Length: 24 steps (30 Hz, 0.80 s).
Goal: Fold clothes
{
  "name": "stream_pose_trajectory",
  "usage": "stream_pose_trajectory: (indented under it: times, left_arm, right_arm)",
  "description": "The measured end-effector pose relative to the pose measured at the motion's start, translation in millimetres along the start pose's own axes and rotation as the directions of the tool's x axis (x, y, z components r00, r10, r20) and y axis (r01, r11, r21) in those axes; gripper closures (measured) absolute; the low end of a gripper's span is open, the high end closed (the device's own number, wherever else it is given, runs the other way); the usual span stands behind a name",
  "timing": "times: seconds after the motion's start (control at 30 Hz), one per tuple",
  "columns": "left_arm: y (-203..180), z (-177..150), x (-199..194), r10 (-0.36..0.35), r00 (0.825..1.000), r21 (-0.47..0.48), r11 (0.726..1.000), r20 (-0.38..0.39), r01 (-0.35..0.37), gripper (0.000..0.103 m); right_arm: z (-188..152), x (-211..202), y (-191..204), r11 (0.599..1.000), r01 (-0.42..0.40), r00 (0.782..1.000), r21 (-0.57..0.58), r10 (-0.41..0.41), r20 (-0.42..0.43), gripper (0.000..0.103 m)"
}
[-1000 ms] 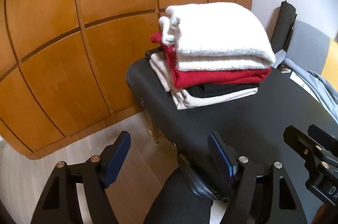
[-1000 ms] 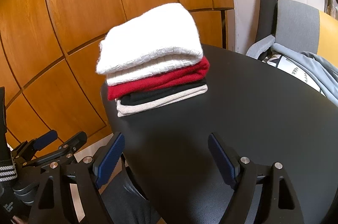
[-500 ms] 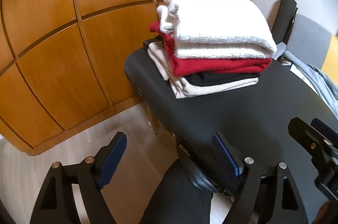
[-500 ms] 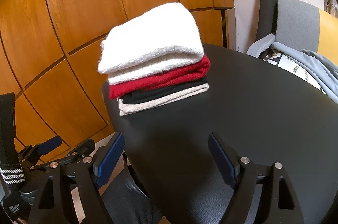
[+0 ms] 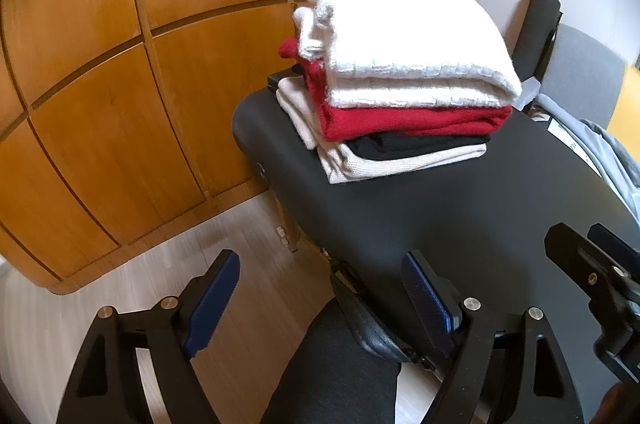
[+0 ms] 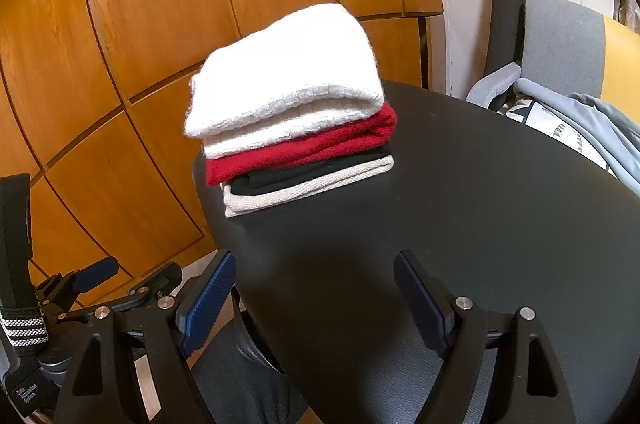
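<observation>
Both your left gripper (image 5: 320, 298) and right gripper (image 6: 316, 290) hang released, empty. The soft, floppy grey-blue garment (image 6: 592, 127) lies crumpled at the black padded bench's (image 6: 460, 216) far right; pinch its edge.

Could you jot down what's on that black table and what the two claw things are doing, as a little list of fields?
surface: black padded table
stack, top to bottom: white knit, red knit, black garment, beige knit
stack state: folded
left gripper: open, holds nothing
right gripper: open, holds nothing
table's far right: grey-blue garment, unfolded
backdrop: wooden wall panels
</observation>
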<state>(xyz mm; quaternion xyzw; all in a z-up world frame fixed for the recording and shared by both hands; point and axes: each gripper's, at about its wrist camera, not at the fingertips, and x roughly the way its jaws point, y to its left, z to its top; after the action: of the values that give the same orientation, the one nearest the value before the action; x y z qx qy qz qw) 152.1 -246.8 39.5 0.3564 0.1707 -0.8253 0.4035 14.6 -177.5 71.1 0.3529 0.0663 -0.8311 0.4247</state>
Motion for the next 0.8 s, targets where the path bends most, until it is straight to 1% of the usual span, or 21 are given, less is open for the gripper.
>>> stream_pose_trajectory:
  times: [0.53,0.8]
  left_arm:
    - [-11.1,-3.5,1.5,-0.013,1.0,0.026,1.0,-0.018,0.013,0.019]
    - [-22.3,-5.1,-3.5,-0.05,0.999,0.047,0.998,-0.013,0.05,0.019]
  right_arm:
    - [-3.1,-5.0,-12.1,0.999,0.007,1.0,0.032,-0.007,0.006,0.02]
    - [-4.2,-15.1,-15.9,0.999,0.026,1.0,0.027,-0.027,0.013,0.02]
